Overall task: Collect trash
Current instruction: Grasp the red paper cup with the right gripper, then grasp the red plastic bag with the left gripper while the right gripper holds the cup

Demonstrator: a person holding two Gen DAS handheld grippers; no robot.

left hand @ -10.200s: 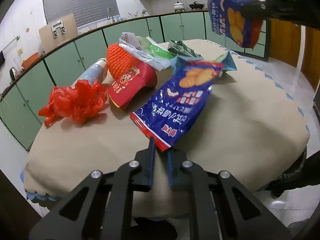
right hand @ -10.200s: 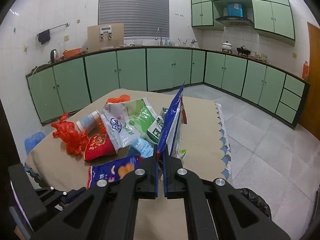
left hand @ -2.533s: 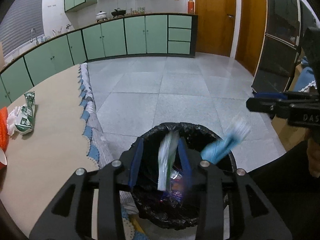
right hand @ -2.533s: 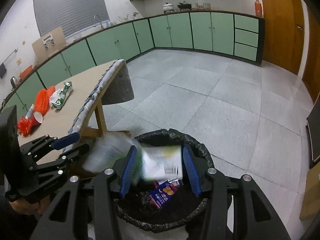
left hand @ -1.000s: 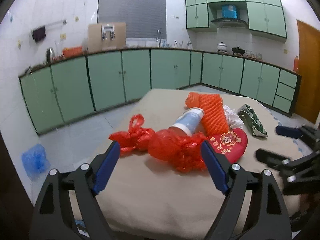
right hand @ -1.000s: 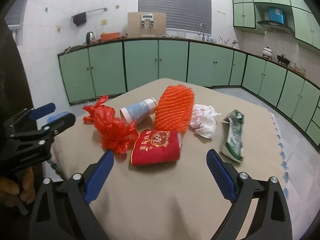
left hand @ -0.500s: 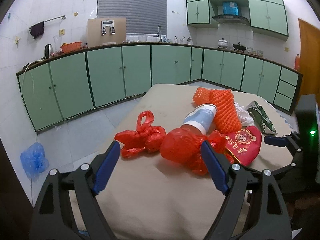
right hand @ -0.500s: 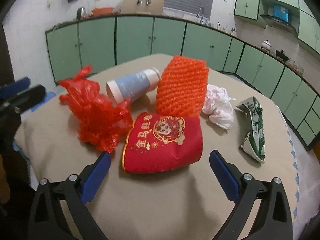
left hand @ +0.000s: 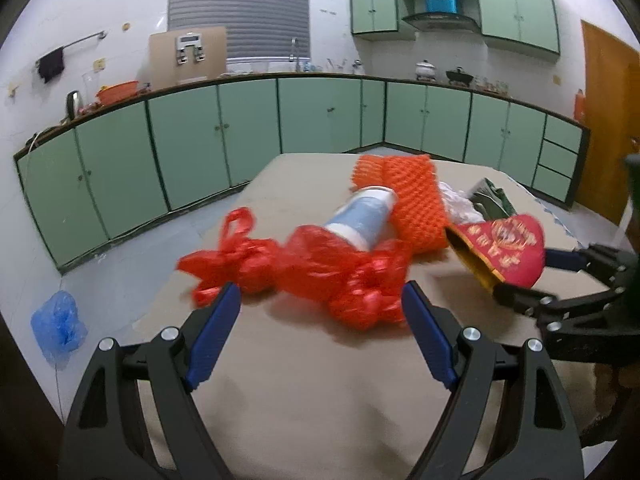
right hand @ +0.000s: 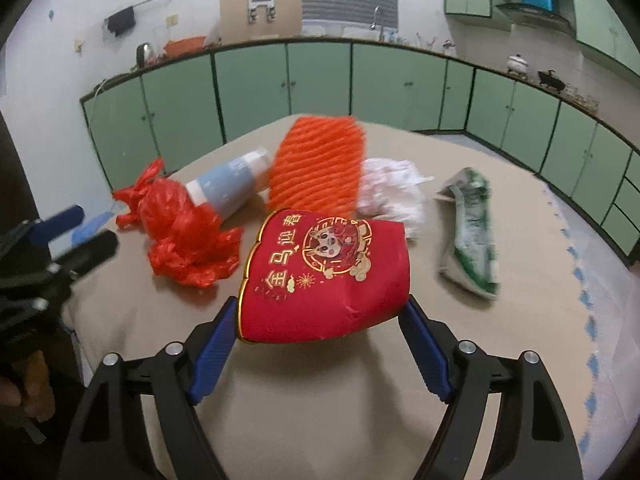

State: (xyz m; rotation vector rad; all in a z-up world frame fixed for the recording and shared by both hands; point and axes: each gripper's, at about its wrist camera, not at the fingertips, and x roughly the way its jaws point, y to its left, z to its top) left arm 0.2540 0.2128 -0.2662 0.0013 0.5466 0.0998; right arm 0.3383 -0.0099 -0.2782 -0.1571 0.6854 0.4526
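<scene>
Trash lies on the beige table (left hand: 304,392). A crumpled red plastic bag (left hand: 320,276) lies just ahead of my open, empty left gripper (left hand: 320,332). Behind it lie a blue paper cup (left hand: 360,220) and orange foam netting (left hand: 408,204). A red and gold paper cup (right hand: 324,276) lies on its side between the wide-open fingers of my right gripper (right hand: 320,344), which has not closed on it. In the right wrist view the red bag (right hand: 184,232), blue cup (right hand: 228,188), netting (right hand: 320,164), white crumpled bag (right hand: 392,196) and green wrapper (right hand: 472,228) lie beyond.
Green kitchen cabinets (left hand: 256,128) run round the room behind the table. A blue bag (left hand: 58,326) lies on the floor at the left. The table's scalloped edge (right hand: 588,300) is at the right. My right gripper shows at the right of the left wrist view (left hand: 560,280).
Both grippers have moved closer to the trash. My right gripper has come down around the red and gold cup. My left gripper has neared the red bag.
</scene>
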